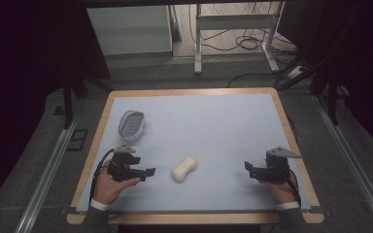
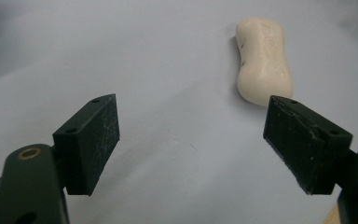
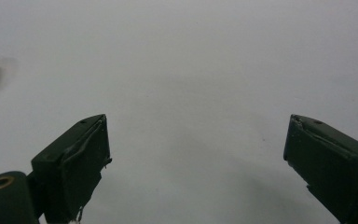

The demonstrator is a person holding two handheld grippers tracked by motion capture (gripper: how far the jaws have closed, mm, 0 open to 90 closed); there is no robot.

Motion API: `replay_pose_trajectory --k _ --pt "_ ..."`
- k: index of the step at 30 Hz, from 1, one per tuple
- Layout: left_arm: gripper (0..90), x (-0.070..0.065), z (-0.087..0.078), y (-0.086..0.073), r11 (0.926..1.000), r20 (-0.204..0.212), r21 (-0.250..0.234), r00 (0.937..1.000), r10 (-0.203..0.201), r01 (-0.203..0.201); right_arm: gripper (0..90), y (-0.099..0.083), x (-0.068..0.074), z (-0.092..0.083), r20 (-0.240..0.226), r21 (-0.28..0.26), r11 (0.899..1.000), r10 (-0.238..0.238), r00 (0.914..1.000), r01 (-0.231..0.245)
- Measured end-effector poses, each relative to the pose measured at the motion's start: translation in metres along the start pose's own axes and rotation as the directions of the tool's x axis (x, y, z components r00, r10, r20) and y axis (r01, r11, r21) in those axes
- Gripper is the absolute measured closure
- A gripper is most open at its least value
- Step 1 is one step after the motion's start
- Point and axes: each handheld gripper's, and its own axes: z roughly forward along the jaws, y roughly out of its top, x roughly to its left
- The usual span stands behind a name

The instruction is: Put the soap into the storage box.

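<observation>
My left gripper (image 1: pixel 148 173) hovers with jaws wide apart; the cream, waisted soap bar (image 1: pixel 184 168) lies on the pale blue mat (image 1: pixel 213 126) just beyond. My right gripper (image 1: pixel 249 168) also gapes, well apart.

We see a wooden table (image 1: pixel 189 91) covered by a pale blue mat (image 1: pixel 213 126). A cream bar of soap (image 1: pixel 184 169), waisted in the middle, lies on the mat near the front edge, left of centre and slanted. A grey oval soap dish (image 1: pixel 131 124) with a ribbed inner tray sits near the left edge, well apart from the soap. Beyond the far edge, on the floor, we make out a white cabinet (image 1: pixel 128 29), a metal desk frame (image 1: pixel 197 43) and loose cables (image 1: pixel 245 41).
</observation>
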Motion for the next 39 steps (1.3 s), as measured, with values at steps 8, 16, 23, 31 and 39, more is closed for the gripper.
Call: replay_pose_trajectory --k 8,16,23,31,39 --pt "22.6 -0.004 -0.002 -0.002 0.9998 -0.034 -0.014 0.9993 0.016 -0.017 6.7 0.0 -0.003 0.0 -0.023 -0.006 1.0 0.015 0.9996 -0.015" --pt "24.0 -0.015 -0.009 -0.001 0.9995 -0.035 -0.013 0.999 0.029 -0.029 6.8 -0.002 -0.007 -0.006 -0.051 -0.02 0.999 0.042 0.9978 -0.043" --pt "25.0 -0.023 -0.015 0.01 0.9971 -0.045 0.034 0.9965 0.07 -0.069 6.8 -0.002 -0.006 -0.007 -0.053 -0.018 0.999 0.034 0.998 -0.035" --pt "29.6 -0.028 -0.015 0.028 0.9944 -0.053 0.063 0.9948 0.088 -0.084 8.1 -0.001 -0.011 -0.008 -0.034 -0.012 0.999 0.035 0.9988 -0.036" --pt "29.2 -0.033 -0.012 0.032 0.9917 -0.062 0.093 0.9936 0.095 -0.089 8.1 -0.005 -0.015 -0.009 -0.027 -0.004 0.999 0.052 0.9983 -0.052"
